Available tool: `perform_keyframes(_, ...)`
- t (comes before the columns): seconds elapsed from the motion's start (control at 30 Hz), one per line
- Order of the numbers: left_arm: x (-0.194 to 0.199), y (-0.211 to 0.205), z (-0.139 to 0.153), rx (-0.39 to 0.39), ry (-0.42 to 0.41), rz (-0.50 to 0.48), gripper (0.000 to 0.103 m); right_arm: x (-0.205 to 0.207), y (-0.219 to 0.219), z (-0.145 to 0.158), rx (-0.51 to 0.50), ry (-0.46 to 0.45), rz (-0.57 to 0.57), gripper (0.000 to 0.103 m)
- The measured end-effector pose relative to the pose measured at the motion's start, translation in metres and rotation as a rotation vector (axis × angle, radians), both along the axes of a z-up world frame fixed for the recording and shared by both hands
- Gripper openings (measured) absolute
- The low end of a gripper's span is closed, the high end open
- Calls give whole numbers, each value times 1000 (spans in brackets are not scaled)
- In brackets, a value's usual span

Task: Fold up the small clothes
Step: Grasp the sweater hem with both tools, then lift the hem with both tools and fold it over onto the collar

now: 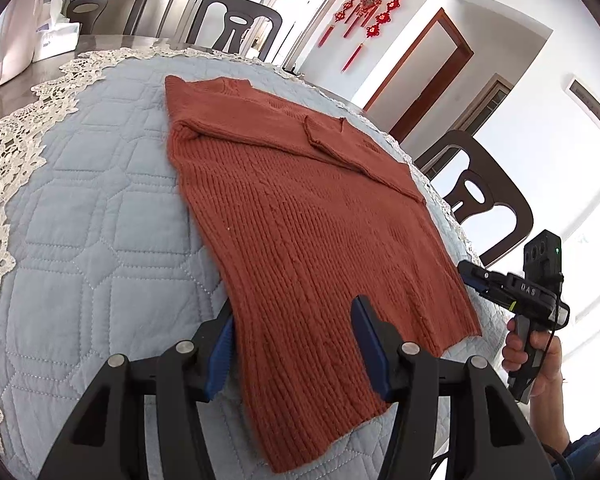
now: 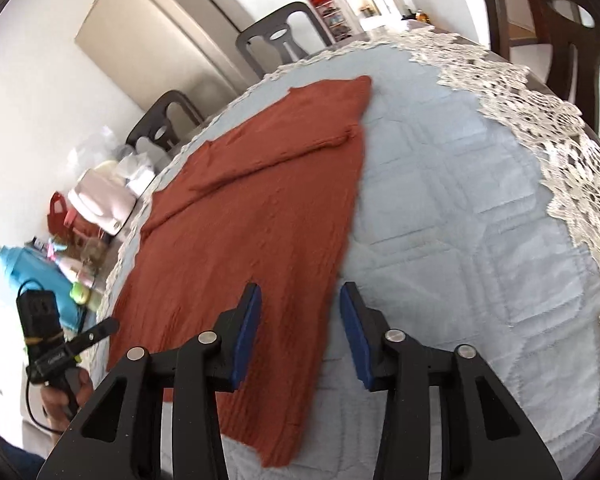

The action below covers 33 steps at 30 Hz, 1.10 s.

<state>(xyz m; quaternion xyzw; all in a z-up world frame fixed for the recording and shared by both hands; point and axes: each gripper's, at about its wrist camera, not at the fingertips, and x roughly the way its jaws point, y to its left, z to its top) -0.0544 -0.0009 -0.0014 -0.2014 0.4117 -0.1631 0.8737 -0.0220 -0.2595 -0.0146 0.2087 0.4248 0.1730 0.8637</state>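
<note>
One rust sweater; left claw and right claw both spread, apparently above it.

Rust-red knit sweater lies flat on blue quilted mat, sleeves folded inward. Left gripper at 6 o'clock, fingers spread wide across the sweater's near hem corner. Right gripper at 4 o'clock, hand-held beside the hem's far corner. Tissue box at 10 o'clock on desk.
</note>
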Motion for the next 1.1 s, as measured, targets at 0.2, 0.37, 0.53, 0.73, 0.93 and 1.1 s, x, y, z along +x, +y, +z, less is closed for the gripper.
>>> perform_keyframes(0.2,-8,4,-1,-7,12,-3,47,-13,3,-11,89,59,76,15)
perform_keyframes(0.37,-14,4,-3,-39,23,-35,47,-25,-1,-16,158,93,100,14)
perform_keyframes(0.53,-7,0,-7,-82,49,-77,28,-23,5,-15,153,86,119,8)
perform_keyframes(0.73,-12,8,-10,-114,52,-67,7,-30,-4,0,174,11,103,7)
perform_keyframes(0.93,-20,23,-2,-134,8,-44,7,-37,-19,8,176,-27,70,7)
perform_keyframes(1.1,-21,28,3,-160,-15,-41,7,-33,-18,4,206,-27,70,7)
